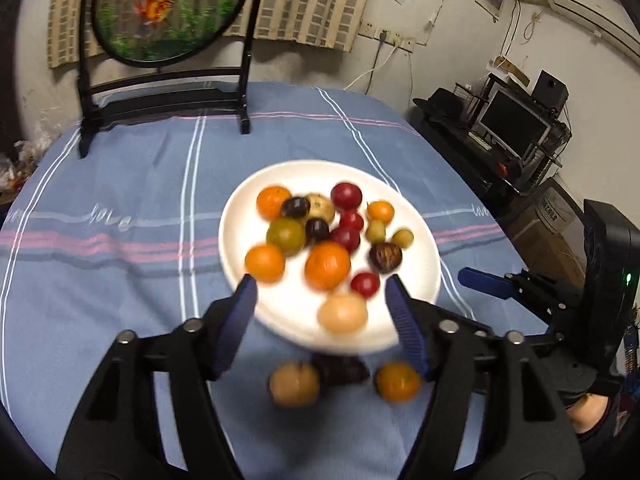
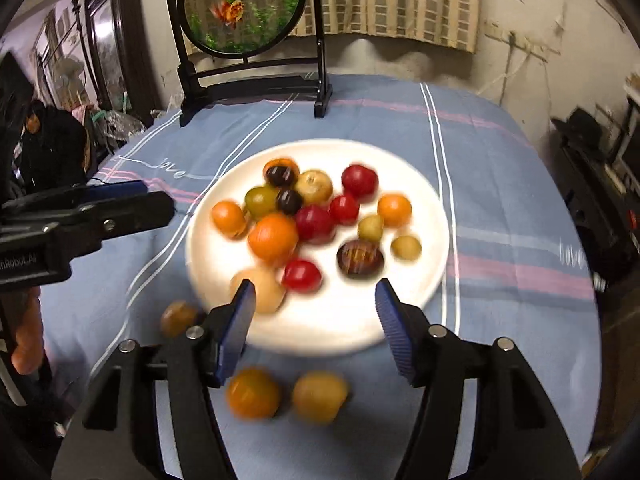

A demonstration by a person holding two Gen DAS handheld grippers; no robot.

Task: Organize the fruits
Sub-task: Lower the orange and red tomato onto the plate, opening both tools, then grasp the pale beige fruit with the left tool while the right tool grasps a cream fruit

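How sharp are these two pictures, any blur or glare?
Left wrist view: motion blur smears the white plate and fruits, worst on those nearest the left gripper; edges bend from fisheye. Right wrist view: similar blur ahead of the right gripper, the plate glaring white.

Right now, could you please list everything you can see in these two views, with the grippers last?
plate: one, white, centre of the table.
fruits on the plate: about sixteen; orange, red, dark purple, green and tan.
fruits off the plate: three on the cloth beside its near rim; orange, tan, and one blurred.
tablecloth: one, blue with pink and white stripes.
goldfish screen: one, round, black stand, at the far table edge.
monitor: one, dark, on a desk to the right.
left gripper: open, above the plate's near rim.
right gripper: open, likewise.
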